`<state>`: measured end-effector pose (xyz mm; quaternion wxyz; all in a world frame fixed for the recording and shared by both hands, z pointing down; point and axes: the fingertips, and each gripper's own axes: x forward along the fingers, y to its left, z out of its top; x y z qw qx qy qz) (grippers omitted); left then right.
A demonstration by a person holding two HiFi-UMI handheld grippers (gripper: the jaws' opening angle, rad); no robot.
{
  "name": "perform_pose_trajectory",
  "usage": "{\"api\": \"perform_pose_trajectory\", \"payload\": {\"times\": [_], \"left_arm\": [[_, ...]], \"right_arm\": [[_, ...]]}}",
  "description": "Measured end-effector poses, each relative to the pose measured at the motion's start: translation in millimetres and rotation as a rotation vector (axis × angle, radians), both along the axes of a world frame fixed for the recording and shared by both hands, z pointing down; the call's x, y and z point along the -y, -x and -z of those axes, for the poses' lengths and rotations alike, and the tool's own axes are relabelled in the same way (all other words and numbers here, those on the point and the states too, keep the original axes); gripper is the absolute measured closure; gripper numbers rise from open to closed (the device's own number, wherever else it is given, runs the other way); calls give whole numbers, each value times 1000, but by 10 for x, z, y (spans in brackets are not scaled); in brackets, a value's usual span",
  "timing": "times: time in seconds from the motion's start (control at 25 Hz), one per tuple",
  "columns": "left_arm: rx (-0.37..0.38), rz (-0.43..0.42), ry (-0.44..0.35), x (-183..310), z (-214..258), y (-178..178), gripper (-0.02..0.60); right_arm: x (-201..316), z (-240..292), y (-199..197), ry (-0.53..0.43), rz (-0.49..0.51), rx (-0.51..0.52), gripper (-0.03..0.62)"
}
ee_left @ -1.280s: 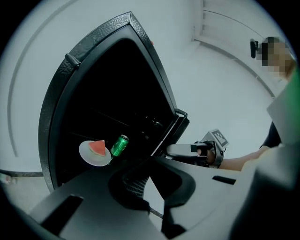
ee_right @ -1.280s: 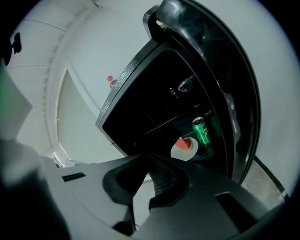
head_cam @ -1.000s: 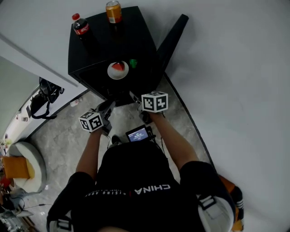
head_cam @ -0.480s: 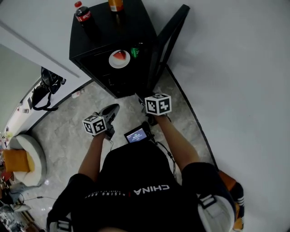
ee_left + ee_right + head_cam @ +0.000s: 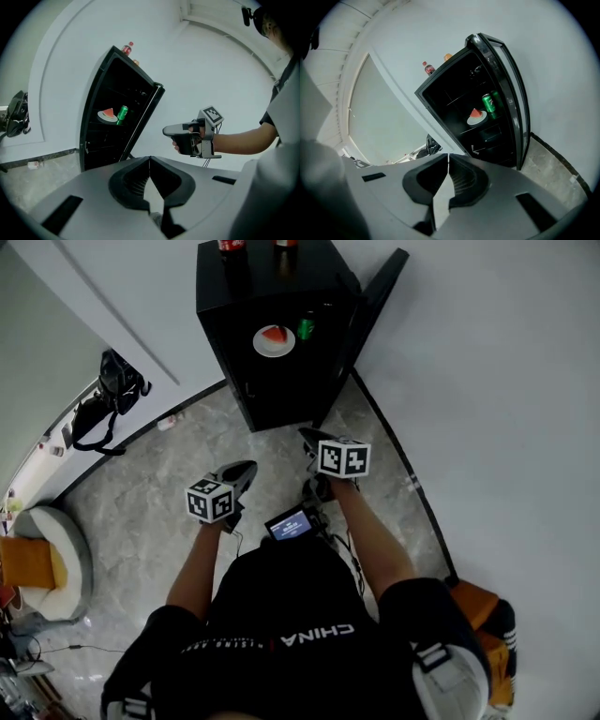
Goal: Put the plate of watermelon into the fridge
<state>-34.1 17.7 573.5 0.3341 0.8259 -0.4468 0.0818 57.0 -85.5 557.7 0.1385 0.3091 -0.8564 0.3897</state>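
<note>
The round white plate with a red slice of watermelon (image 5: 274,340) sits on a shelf inside the small black fridge (image 5: 281,395), just beside a green can (image 5: 305,329). The fridge door (image 5: 375,292) is open. The left hand-held gripper (image 5: 246,469) and the right hand-held gripper (image 5: 310,436) are both closed tight and hold nothing. They are well apart from the plate, out over the grey stone floor (image 5: 159,484).

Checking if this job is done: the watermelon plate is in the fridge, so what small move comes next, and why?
Probably reach the right gripper to the fridge door and push it shut: the plate of watermelon already sits inside beside the green can, the door stands open, and that gripper is shut and empty.
</note>
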Motion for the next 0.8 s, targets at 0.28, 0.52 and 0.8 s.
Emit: {"api": "perform_pose_trajectory", "payload": {"times": [0.28, 0.52, 0.8], "left_arm": [[-40, -50, -52, -748, 19, 177, 569], [-56, -22, -84, -984, 66, 151, 569], [-66, 39, -53, -1027, 2, -172, 569]], "right_arm": [[-794, -18, -25, -31, -33, -68, 572], [-1105, -21, -169, -50, 6, -98, 574], [-1257, 3, -440, -116, 85, -144, 574]]}}
